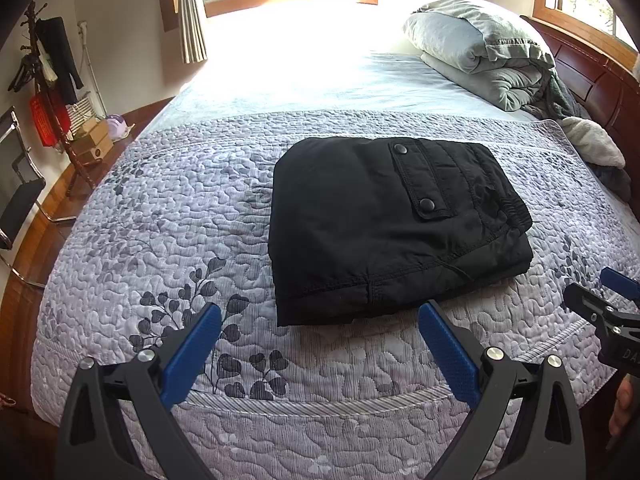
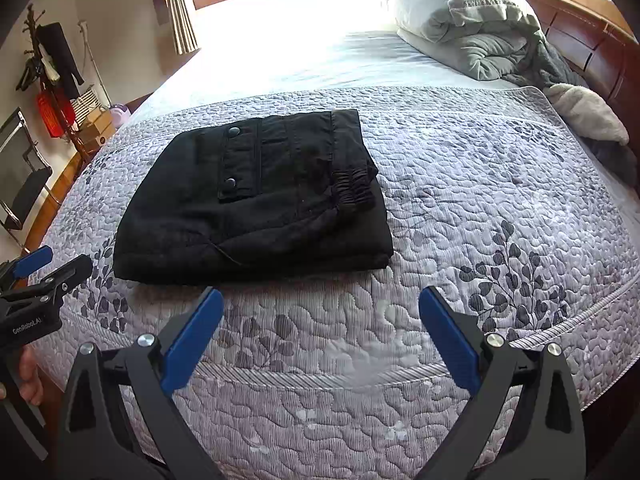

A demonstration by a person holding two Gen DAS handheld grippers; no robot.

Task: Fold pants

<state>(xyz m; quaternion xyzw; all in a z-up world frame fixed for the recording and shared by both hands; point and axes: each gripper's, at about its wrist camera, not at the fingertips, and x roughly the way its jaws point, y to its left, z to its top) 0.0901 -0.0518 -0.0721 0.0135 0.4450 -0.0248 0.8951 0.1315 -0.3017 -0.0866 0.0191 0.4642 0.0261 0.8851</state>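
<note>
My left hand-held gripper (image 1: 320,330) fills the bottom of its own view. Its two blue-padded fingers (image 1: 192,354) are spread wide, with nothing between them, and they hang over the near border of the grey quilted bedspread with a dark leaf print (image 1: 160,216). My right hand-held gripper (image 2: 322,318) has the same pose at the bottom of its view: fingers far apart, holding nothing, tips just short of the cloth. In the left view the right one shows again at the right edge of the frame (image 1: 600,292), and my fingers on its handle are at the lower right corner.

The black folded pants with a snap-button pocket flap (image 1: 384,232) lie flat on the bedspread as a compact square packet. In the left view they are in the middle of the frame, just above the gap between my fingers. In the right view (image 2: 256,200) they are left of centre, and the elastic waistband is at the packet's right side. Neither hand-held gripper touches them.

Bare bedspread surrounds the packet on all sides, widest at the right half of the right view. At the upper right, the rolled grey duvet (image 2: 472,28) and the dark wooden headboard (image 2: 588,44) close that side. The bed's left edge runs down the left of the frame, and beyond it stands a coat rack with dark clothes (image 1: 52,64).
</note>
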